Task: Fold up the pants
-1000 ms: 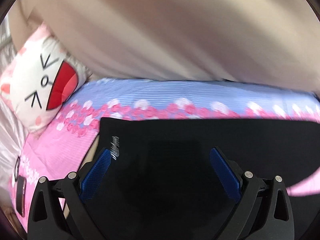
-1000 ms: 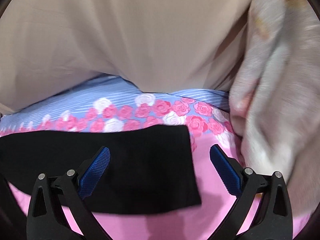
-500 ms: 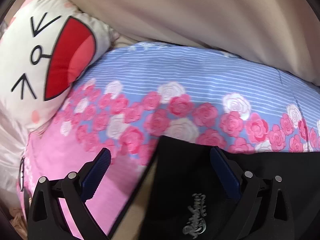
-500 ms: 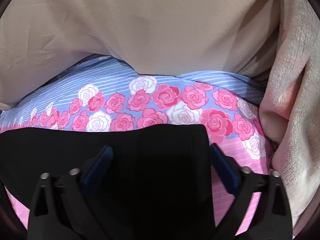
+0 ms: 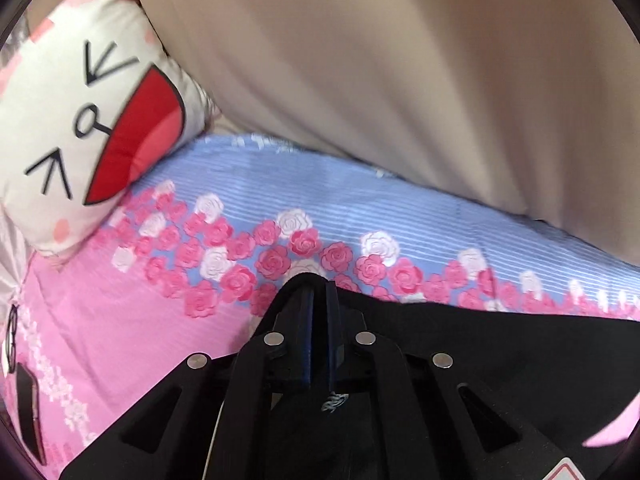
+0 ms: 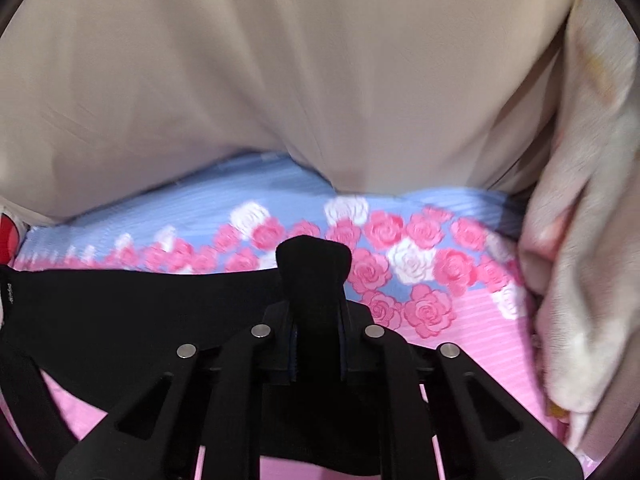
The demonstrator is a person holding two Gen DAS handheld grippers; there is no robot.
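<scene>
Left gripper (image 5: 318,292): its jaws have just been closing and now stand pressed together on a corner of the black pants (image 5: 500,344); a little cloth is pinched between the blue pads.
Right gripper (image 6: 316,316): its jaws too have just been closing; they now clamp a thick bunch of the pants' (image 6: 120,312) cloth, which stands up between the fingers like a small hump.
Pants: they lie flat on the bed, stretched between the two grippers, with a small silver logo (image 5: 334,402) near the left gripper.
Bedsheet (image 5: 100,320): pink near us, then a band of pink and white roses, then blue stripes farther off; the pants' far edge lies along the rose band.
Cushion (image 5: 80,120): white, with a drawn cat face and red mouth, at the left end of the bed.
Curtain (image 6: 280,80): beige cloth, hanging behind the bed.
Blanket (image 6: 580,240): pale and fluffy, piled at the right side.
</scene>
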